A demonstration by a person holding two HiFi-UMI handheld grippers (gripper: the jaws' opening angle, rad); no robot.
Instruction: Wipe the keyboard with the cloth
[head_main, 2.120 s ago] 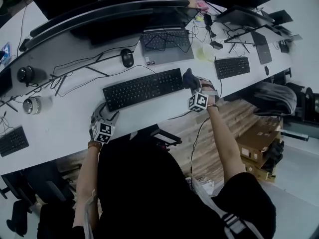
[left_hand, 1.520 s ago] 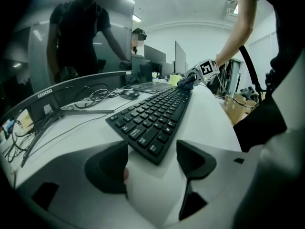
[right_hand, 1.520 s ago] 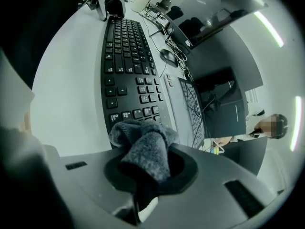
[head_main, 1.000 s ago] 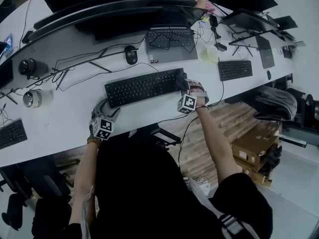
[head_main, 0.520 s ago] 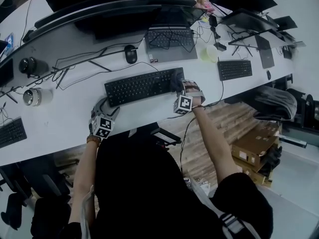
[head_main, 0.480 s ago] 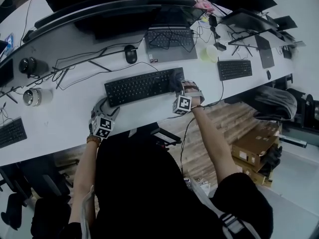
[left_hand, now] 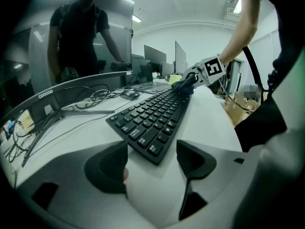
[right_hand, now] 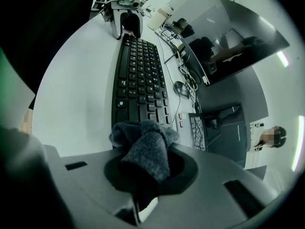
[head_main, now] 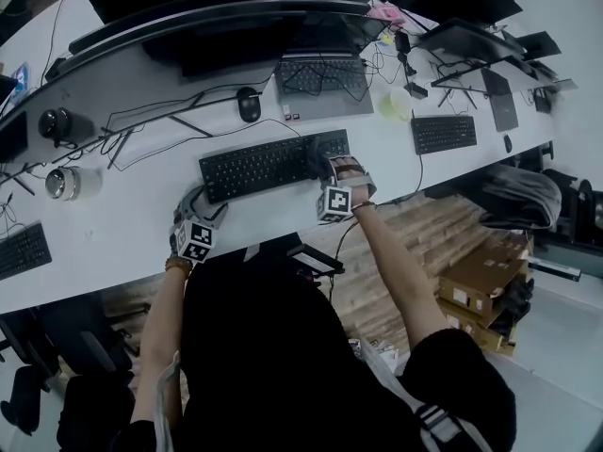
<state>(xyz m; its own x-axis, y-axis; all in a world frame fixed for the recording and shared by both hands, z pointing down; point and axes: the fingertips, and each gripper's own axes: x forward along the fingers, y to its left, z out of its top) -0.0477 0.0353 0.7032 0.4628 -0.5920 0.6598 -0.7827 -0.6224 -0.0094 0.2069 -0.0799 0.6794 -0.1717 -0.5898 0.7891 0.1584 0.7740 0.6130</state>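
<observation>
Right gripper view: right claw [right_hand: 148, 168] clamped on grey cloth [right_hand: 143, 147], at right end of black keyboard [right_hand: 138, 80]. Left claw [left_hand: 151, 162] agape, empty, just beside keyboard's left corner on white bench [left_hand: 209, 113].

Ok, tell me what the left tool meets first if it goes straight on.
Probably the near end of the keyboard, lying right ahead of the left tool, whose jaws stand apart and empty.

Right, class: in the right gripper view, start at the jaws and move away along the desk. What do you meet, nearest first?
cloth, gripped in the jaws → black keyboard → left gripper at the keyboard's far end
</observation>
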